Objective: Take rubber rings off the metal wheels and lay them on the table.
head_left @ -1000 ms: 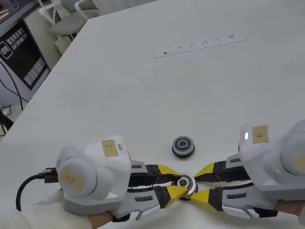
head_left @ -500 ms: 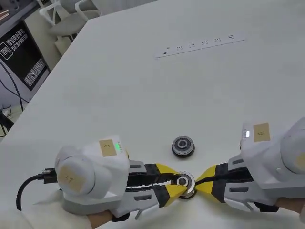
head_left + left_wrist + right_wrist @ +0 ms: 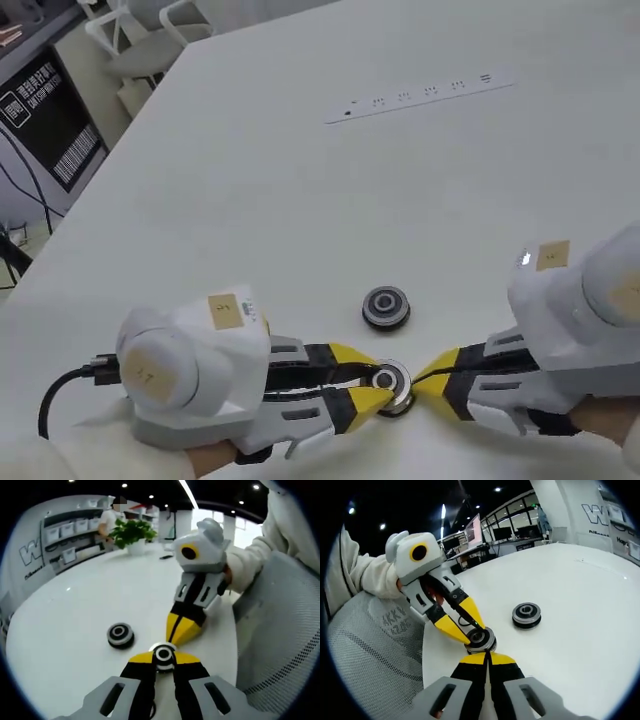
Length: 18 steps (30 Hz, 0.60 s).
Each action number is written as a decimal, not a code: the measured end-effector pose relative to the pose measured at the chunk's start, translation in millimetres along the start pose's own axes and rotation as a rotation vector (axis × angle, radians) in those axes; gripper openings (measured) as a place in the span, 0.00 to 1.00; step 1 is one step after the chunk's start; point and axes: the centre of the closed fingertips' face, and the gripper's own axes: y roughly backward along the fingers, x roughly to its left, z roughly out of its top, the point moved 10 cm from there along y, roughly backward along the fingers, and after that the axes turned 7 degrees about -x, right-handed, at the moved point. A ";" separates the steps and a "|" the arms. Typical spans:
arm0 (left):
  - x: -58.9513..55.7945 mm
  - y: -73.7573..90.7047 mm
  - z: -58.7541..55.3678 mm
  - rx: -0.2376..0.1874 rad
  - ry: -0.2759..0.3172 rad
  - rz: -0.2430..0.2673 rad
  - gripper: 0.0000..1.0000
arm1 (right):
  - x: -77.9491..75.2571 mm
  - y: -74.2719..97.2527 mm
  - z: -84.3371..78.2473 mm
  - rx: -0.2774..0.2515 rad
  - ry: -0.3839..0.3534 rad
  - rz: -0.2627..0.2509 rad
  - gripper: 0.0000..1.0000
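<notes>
- Steadying the near metal wheel (image 3: 389, 381) is the job of the left tool (image 3: 374, 383). Its yellow jaws are clenched on the wheel from either side, low on the white worktop (image 3: 300, 200) close to the person.
- The right tool (image 3: 420, 380) meets the same wheel from the right, with its jaws pressed together at the wheel's rim. Whether any of the dark rubber ring (image 3: 473, 642) is caught between them cannot be told.
- For a clean removal, the right tool's tips should probably bite only the rubber at the rim, not the metal. The pull should then peel one side of the ring outward over the edge.
- The left tool's hold should stay firm and level. If the wheel twists in the jaws, the pull is likely to drag the wheel rather than stretch the ring.
- A second wheel (image 3: 385, 306), with its black ring (image 3: 385, 323) on, lies just beyond the tools and apart from both.
- A power strip (image 3: 420, 95) lies at the far side, well clear of the work.
</notes>
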 end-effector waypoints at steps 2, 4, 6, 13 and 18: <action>-0.6 -0.4 0.8 0.002 0.004 0.000 0.13 | -2.9 1.4 -0.9 -0.021 -0.060 -0.003 0.00; -0.8 -0.1 0.6 0.004 0.001 0.001 0.13 | -3.8 2.6 -2.0 -0.036 -0.114 0.003 0.00; -0.5 0.0 0.2 0.003 0.001 0.000 0.13 | -5.4 2.9 -2.3 -0.046 -0.143 0.008 0.00; -1.9 0.3 0.2 0.000 -0.001 0.001 0.13 | -7.6 5.6 -0.6 -0.088 -0.259 0.020 0.00; -2.6 0.5 0.2 0.001 -0.002 0.002 0.13 | -6.3 5.1 0.0 -0.101 -0.277 0.027 0.00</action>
